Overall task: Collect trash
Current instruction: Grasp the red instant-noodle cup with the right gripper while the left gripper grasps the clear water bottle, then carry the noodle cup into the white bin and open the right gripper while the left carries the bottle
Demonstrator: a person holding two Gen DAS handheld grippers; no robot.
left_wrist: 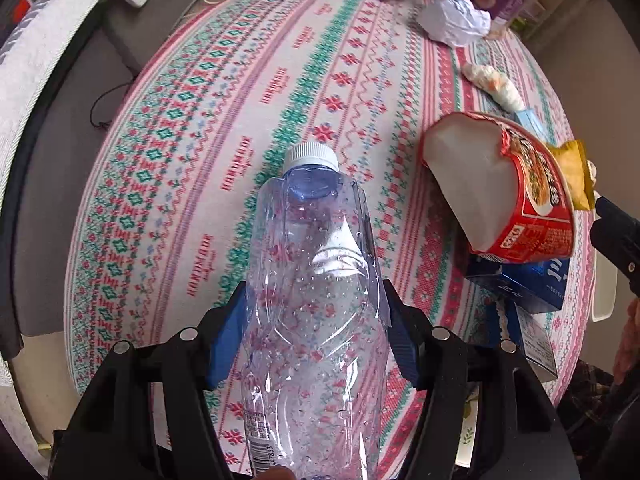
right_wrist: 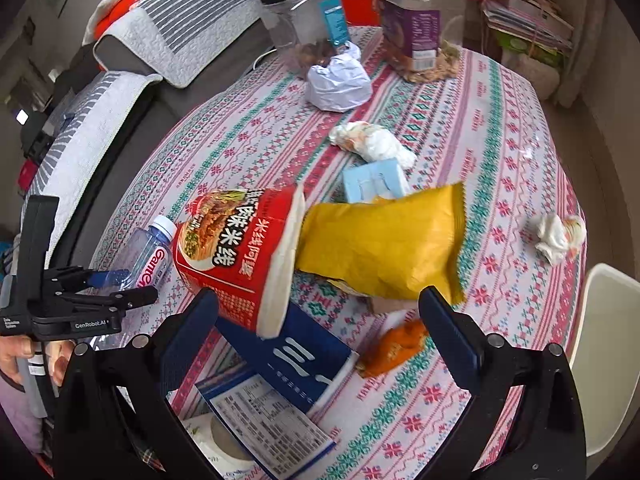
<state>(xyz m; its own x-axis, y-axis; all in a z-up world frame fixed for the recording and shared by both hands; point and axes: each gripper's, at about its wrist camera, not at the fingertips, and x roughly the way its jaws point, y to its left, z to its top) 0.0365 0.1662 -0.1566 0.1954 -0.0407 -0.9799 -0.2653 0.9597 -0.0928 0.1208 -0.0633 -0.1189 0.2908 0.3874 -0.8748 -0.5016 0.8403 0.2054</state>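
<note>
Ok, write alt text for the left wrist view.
A clear plastic water bottle with a white cap lies on a patterned tablecloth between the blue pads of the left tool. To its right, a red instant noodle cup lies tipped on a blue box. Crumpled white paper sits at the far edge.

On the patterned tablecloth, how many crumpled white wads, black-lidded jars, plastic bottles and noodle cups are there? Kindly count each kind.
Crumpled white paper wads: 3
Clear plastic jars with black lids: 2
Clear plastic bottle: 1
Red paper noodle cup: 1
Total: 7
</note>
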